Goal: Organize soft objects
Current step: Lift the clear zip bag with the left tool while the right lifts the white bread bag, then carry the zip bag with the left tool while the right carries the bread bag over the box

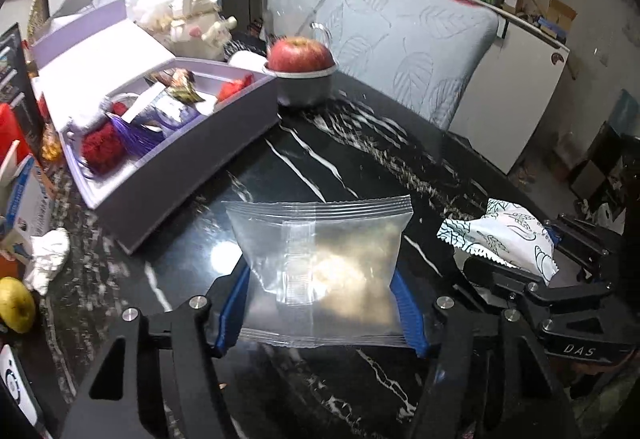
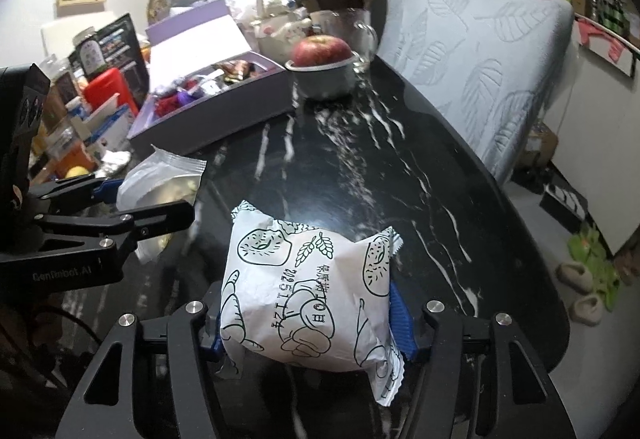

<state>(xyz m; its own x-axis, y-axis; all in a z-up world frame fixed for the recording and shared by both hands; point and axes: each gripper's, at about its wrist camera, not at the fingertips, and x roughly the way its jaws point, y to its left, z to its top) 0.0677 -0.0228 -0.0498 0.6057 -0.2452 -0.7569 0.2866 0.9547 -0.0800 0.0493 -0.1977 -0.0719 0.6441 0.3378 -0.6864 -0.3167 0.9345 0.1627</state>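
Clear packet (image 1: pixel 320 267) in left gripper (image 1: pixel 320 313) | printed packet (image 2: pixel 308 287) in right gripper (image 2: pixel 308 323)

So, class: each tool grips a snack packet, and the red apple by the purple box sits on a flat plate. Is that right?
Not quite. The right wrist view shows the apple sitting in a small grey bowl, not on a plate. The rest holds: the left tool grips a clear packet, the right tool a printed white packet, by the purple box.

I see a glossy black marble-look table (image 1: pixel 320 159), a clear shiny plastic packet (image 1: pixel 320 267), a matt white printed wrapper (image 2: pixel 308 291), ribbed blue pads (image 2: pixel 400 315) and a matt lilac box (image 1: pixel 192 155).
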